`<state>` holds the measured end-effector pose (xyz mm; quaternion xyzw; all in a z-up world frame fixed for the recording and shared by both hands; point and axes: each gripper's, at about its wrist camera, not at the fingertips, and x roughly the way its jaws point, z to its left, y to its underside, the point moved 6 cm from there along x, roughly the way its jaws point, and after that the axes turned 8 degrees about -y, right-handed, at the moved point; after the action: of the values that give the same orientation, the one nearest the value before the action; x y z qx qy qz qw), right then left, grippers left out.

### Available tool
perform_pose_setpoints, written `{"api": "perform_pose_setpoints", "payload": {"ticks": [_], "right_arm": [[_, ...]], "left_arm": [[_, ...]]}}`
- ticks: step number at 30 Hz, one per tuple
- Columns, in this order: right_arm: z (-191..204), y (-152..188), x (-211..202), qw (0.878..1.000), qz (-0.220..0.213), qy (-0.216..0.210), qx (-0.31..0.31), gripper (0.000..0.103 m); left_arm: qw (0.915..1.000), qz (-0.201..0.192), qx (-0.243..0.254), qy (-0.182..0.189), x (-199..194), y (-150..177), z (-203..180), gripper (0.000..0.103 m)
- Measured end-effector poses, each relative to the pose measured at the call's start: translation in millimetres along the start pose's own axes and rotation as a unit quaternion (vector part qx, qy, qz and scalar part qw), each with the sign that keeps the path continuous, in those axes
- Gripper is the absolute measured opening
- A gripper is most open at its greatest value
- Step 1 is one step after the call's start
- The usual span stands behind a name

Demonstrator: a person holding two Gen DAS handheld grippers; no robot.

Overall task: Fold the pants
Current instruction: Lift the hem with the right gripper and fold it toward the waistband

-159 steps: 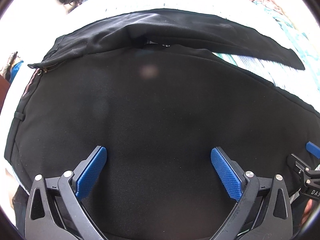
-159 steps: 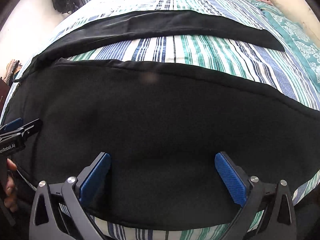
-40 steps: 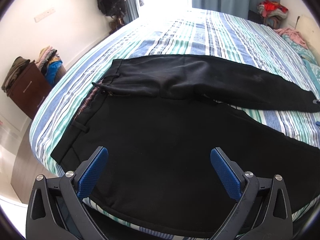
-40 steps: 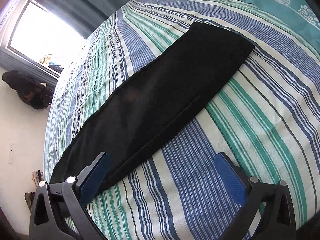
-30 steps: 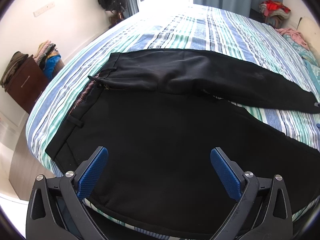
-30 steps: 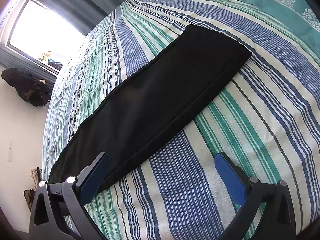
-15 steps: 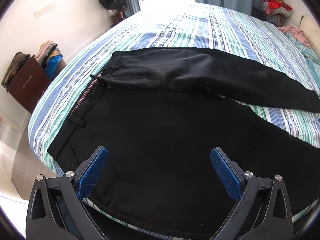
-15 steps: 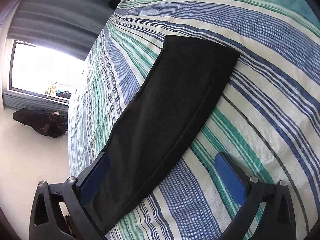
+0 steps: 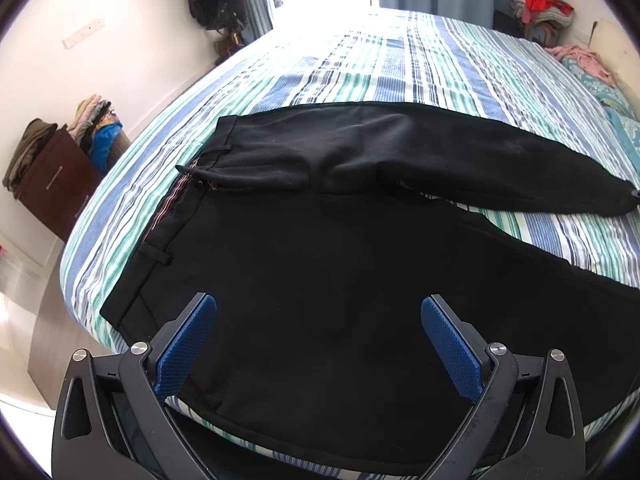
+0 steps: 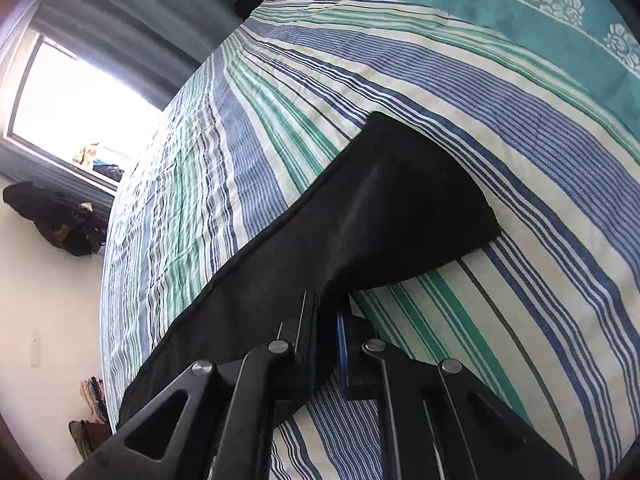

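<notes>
With right gripper (image 10: pixel 326 312) pinched on pants (image 10: pixel 384 216) leg hem, lift evenly toward waistband (left gripper (image 9: pixel 318 344) wide open, empty).

The right gripper (image 10: pixel 326 316) pinches the black pants (image 10: pixel 384 208) leg above the striped bedsheet (image 10: pixel 520 320).

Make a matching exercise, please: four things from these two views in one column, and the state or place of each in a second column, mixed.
Things:
1. left gripper
2. right gripper
3. black pants
4. brown cabinet

States or places:
a. beside the bed, clothes piled on top
b. jaws wide apart, nothing held
c. spread on the striped bedsheet
d. jaws shut on a trouser leg

Pairs: 1-b, 2-d, 3-c, 4-a
</notes>
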<state>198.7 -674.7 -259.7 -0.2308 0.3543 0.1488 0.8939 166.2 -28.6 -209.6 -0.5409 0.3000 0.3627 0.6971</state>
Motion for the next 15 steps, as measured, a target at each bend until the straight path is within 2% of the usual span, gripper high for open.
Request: {"api": "perform_pose_setpoints", "payload": {"ticks": [3, 5, 7, 9, 11, 13, 15], "right_arm": [[27, 20, -36, 0.997, -0.002, -0.038, -0.071, 0.009], [40, 43, -69, 0.993, -0.005, -0.071, -0.098, 0.009], [41, 75, -103, 0.99, -0.012, -0.097, -0.098, 0.009], [28, 111, -127, 0.992, -0.016, -0.113, -0.061, 0.009], [3, 150, -141, 0.995, -0.01, -0.099, -0.019, 0.009], [-14, 187, -138, 0.997, 0.03, -0.063, -0.019, 0.012], [-30, 219, -134, 0.996, 0.083, -0.017, -0.019, 0.037]], "left_arm": [[1.0, -0.004, 0.003, 0.007, -3, 1, -5, 0.103], [0.9999, -0.007, 0.005, 0.011, -6, 1, -9, 0.103], [0.9998, -0.008, 0.006, 0.016, -8, 1, -12, 0.103], [0.9997, -0.007, 0.005, 0.023, -9, 3, -15, 0.103], [0.9995, -0.004, 0.008, 0.029, -10, 5, -19, 0.103], [0.9992, -0.006, 0.016, 0.036, -14, 6, -24, 0.103], [0.9988, -0.019, 0.023, 0.039, -22, 5, -27, 0.103]]}}
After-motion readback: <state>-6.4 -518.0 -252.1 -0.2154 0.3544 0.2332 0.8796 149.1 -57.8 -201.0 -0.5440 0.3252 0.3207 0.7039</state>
